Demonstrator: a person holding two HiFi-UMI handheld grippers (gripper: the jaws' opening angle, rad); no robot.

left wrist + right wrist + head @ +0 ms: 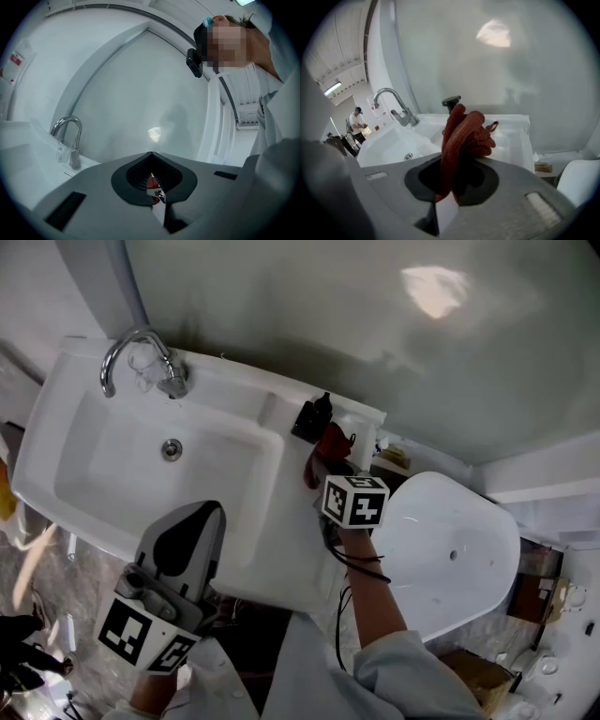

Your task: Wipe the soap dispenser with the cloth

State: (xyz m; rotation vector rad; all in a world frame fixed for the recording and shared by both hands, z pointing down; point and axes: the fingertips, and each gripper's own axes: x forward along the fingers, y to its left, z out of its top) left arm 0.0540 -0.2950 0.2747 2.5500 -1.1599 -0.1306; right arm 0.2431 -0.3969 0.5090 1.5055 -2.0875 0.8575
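Left gripper (151, 161): jaws closed tip to tip, nothing held. I hold it above the sink's (66, 432) front edge, pointing toward the basin. Only a sliver of red shows through the gap behind the tips.

Right gripper (454, 178): jaws clamped on the red cloth (464, 136). The cloth is bunched and folded. It rises out of the jaws in thick ribbed rolls, with a small loop sticking out on its right side. This gripper is over the sink's right edge, aimed at the back right corner.

Soap dispenser (319, 413): dark, stands on the flat ledge at the sink's back right corner, right of the basin. In the right gripper view the cloth covers its body and only the black pump head shows above the cloth's top left. Cloth and dispenser are right together; I cannot tell whether they touch.

Drain (171, 448): in the middle of the basin floor.

Faucet (141, 357): chrome, curved, at the sink's back edge toward the left corner, well apart from the dispenser.

White toilet (450, 540): on the floor just right of the sink.

Grey wall runs behind the sink's back edge, with one bright reflection on it.
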